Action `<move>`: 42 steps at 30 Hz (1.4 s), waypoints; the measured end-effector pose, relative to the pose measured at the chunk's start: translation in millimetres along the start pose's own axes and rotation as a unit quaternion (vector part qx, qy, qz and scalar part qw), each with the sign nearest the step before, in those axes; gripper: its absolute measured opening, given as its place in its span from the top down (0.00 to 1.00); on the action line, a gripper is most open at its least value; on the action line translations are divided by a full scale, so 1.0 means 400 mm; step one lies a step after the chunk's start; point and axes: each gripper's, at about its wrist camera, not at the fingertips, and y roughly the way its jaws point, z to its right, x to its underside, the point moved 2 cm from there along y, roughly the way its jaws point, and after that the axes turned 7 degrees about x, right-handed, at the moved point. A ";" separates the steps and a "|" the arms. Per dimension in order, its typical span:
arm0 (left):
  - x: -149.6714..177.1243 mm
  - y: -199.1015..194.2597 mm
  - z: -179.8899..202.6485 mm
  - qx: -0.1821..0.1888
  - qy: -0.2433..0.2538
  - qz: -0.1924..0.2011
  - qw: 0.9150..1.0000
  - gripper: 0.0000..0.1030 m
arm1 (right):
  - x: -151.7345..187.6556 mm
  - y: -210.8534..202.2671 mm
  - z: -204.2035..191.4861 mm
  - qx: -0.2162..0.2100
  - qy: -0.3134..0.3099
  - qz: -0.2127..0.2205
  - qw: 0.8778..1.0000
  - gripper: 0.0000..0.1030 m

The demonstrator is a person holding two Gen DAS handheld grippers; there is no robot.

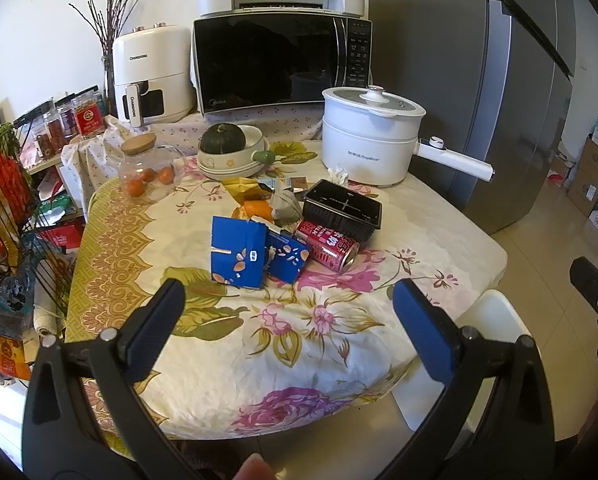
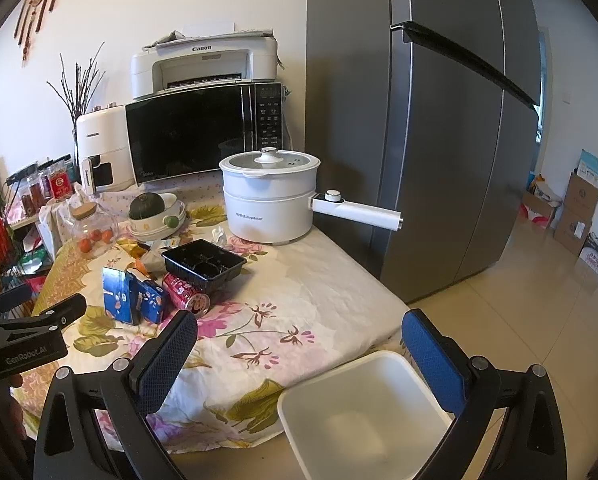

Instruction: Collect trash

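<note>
Well short of the red can (image 1: 327, 245), both hand-held grippers (image 1: 289, 300) (image 2: 299, 328) gape wide over bare tablecloth (image 1: 259, 344).

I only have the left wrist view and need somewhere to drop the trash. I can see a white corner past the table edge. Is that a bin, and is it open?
Observer: Yes, it's a white bin, open at the top, with no lid on it.
Operator: Is anything in it already?
Observer: No trash shows inside; the bottom looks bare.
Operator: Where does it sit?
Observer: It sits beside the near edge of the table, lower than the tabletop.
Operator: And the right tongs?
Observer: The right tongs are open and hold nothing.
</note>
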 end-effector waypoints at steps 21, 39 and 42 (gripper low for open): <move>0.002 0.001 -0.005 0.001 0.000 -0.003 1.000 0.00 | 0.000 -0.001 -0.008 0.000 -0.001 -0.001 1.000 0.00; -0.128 0.102 -0.145 0.022 -0.017 -0.079 0.996 0.00 | -0.097 0.106 -0.031 -0.056 -0.035 -0.068 0.996 0.00; -0.151 0.167 -0.202 0.047 -0.071 -0.124 0.989 0.00 | -0.120 0.159 -0.053 -0.072 -0.034 -0.096 0.992 0.00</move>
